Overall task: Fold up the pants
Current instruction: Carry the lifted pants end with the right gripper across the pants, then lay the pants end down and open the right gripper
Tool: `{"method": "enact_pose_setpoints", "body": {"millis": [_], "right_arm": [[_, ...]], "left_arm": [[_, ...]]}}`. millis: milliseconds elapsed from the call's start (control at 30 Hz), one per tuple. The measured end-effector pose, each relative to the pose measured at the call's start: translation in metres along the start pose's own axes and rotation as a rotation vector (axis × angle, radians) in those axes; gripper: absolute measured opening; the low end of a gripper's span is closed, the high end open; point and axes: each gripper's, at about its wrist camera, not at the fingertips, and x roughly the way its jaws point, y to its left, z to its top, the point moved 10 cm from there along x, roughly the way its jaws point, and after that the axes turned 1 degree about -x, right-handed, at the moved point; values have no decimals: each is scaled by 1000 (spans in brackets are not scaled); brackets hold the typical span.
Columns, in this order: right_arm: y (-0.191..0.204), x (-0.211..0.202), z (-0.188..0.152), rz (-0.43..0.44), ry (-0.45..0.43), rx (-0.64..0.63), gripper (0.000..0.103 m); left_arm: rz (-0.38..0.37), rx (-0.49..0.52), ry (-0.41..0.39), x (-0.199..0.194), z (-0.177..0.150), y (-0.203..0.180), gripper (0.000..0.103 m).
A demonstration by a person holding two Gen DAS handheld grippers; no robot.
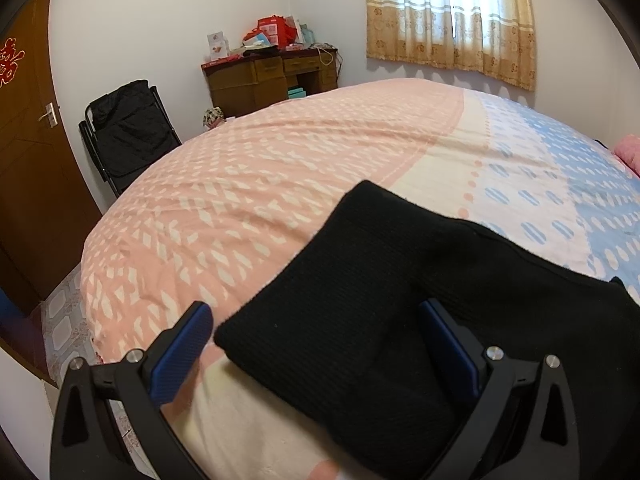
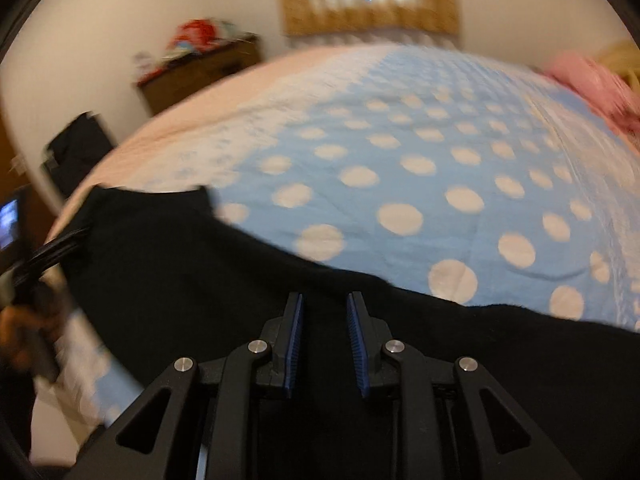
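- The black pants [image 1: 360, 300] lie on the near part of the bed [image 1: 248, 184], folded into a thick ribbed bundle over the pink-and-white end of the bedspread, with more of the cloth running off toward the blue spotted part.
- The left tool [image 1: 316, 340] is spread wide; its blue fingers [image 1: 184, 356] sit either side of the folded corner of the pants, one over bare bedspread, the other over the black cloth, neither visibly gripping it.
- In the right wrist view, which is blurred, the pants [image 2: 200, 264] cross the lower frame as a dark band in front of the blue bedspread with white dots [image 2: 420, 184].
- The right tool [image 2: 325, 340] has its fingers drawn near each other with a narrow gap; black cloth fills that gap, but I cannot tell whether they pinch it.
- Beyond the bed stand a wooden desk [image 1: 272, 76] piled with red boxes, a black folding chair [image 1: 128, 132], a brown door [image 1: 28, 152] and a curtained window [image 1: 452, 16].
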Motion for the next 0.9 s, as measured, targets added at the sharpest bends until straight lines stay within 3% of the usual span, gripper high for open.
{"method": "enact_pose_setpoints", "body": {"millis": [100, 167, 300, 367, 500, 600, 667, 733, 800, 900], "right_arm": [[-7, -4, 7, 51, -26, 104, 24], [-5, -23, 10, 103, -93, 134, 24], [8, -62, -10, 119, -127, 75, 24], [4, -78, -24, 70, -142, 58, 24], [-15, -86, -54, -9, -113, 75, 24], [-28, -71, -85, -20, -28, 140, 24], [-27, -74, -91, -7, -32, 138, 24], [-30, -89, -86, 10, -57, 150, 24], [-47, -113, -75, -13, -140, 191, 24], [-102, -157, -62, -124, -268, 302, 26]], "left_arm": [[-13, 3, 23, -4, 1, 0, 103], [-21, 27, 42, -12, 2, -2, 103], [-50, 142, -78, -56, 17, -26, 103], [-136, 203, -125, -80, 19, -56, 103], [-354, 332, -95, -108, -1, -143, 103], [-411, 406, -47, -112, -20, -197, 103], [-456, 447, -30, -112, -31, -232, 103], [-411, 487, -16, -103, -37, -250, 103], [-359, 536, 16, -87, -47, -259, 103], [-354, 518, 53, -79, -51, -256, 103]]}}
